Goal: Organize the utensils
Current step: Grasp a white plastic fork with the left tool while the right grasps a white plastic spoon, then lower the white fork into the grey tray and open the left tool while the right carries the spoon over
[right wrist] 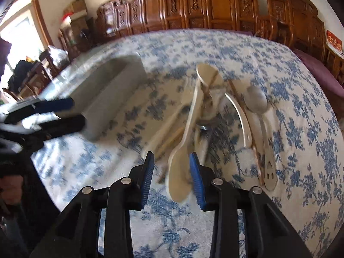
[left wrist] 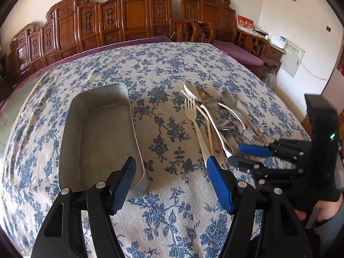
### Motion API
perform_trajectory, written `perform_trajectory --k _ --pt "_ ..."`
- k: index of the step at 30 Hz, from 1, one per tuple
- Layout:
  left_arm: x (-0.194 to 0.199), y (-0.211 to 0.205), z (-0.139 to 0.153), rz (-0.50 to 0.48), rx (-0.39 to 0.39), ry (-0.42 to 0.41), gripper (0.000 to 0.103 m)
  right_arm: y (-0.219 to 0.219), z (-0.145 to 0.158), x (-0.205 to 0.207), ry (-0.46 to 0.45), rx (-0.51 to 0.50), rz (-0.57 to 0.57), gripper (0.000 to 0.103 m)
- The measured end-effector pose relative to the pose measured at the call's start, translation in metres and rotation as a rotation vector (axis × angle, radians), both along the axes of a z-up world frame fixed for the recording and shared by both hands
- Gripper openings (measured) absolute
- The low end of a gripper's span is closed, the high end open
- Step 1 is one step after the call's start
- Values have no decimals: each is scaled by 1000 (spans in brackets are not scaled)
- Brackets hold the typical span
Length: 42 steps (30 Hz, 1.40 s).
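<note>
A table draped in a blue-flowered cloth (left wrist: 163,68) fills both of my wrist views, with carved wooden chairs (left wrist: 133,13) lined along the wall behind it. On the cloth sits a long metal tray (left wrist: 71,150), its inside bare, to the left of a loose pile of utensils (left wrist: 217,116): a pale fork (left wrist: 193,116), several metal spoons and a few thin wooden chopsticks, lying crossed over one another.

My left gripper (left wrist: 172,182) hangs above the near end of the cloth with its jaws spread wide and nothing between them. Its left finger crosses the tray's near right corner in the view, and the tip of its right finger overlaps the fork's handle end; I cannot tell whether either touches. The pile lies ahead and to the right of this gripper.

My right gripper (right wrist: 172,172) is at the near edge of the pile, jaws partly apart. A pale spoon handle (right wrist: 180,178) with a broad rounded end lies between its blue pads; the right pad sits against or just beside it, while a gap shows on the left side, so the pads are not pinching it. The view here is blurred. A metal spoon (right wrist: 257,101) lies to the right of this gripper, the tray well off to its left.
</note>
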<state>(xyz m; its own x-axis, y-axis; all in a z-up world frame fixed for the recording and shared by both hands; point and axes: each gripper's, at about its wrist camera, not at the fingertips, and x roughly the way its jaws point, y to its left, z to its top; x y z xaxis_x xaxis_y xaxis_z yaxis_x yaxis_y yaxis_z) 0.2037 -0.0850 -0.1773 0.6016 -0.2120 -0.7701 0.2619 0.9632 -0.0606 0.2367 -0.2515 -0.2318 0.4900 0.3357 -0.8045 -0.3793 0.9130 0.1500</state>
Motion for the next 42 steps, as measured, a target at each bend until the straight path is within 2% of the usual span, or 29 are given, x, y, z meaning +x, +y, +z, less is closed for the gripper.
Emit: perform_trajectory --k 2,8,17,24,28,32,36,38,40,42 --pt "3 -2 1 -5 1 -1 65 1 -3 1 12 9 15 3" --pt "19 -13 3 -30 -5 -6 65 -3 10 -2 -37 56 15 3" --pt "51 -35 -20 -64 18 57 47 -33 37 3 -135 147 -71 3" --pt "79 -51 -43 -75 13 120 35 -51 42 9 -147 201 -115 3" --pt "92 -57 -52 -78 3 147 25 -56 41 12 -146 209 -135 3" --pt "102 -62 -61 -71 17 170 23 -55 39 13 -142 203 -135 3" --pt "106 -63 -64 -66 16 177 21 -51 37 13 -139 194 -122 3" --pt "106 -63 -64 -61 24 175 17 -49 36 14 -135 195 -115 3" --pt "107 -60 -65 -53 26 179 7 -46 35 14 -132 195 -110 3" --pt "107 -55 -65 -46 8 187 7 -44 36 14 -128 201 -102 3"
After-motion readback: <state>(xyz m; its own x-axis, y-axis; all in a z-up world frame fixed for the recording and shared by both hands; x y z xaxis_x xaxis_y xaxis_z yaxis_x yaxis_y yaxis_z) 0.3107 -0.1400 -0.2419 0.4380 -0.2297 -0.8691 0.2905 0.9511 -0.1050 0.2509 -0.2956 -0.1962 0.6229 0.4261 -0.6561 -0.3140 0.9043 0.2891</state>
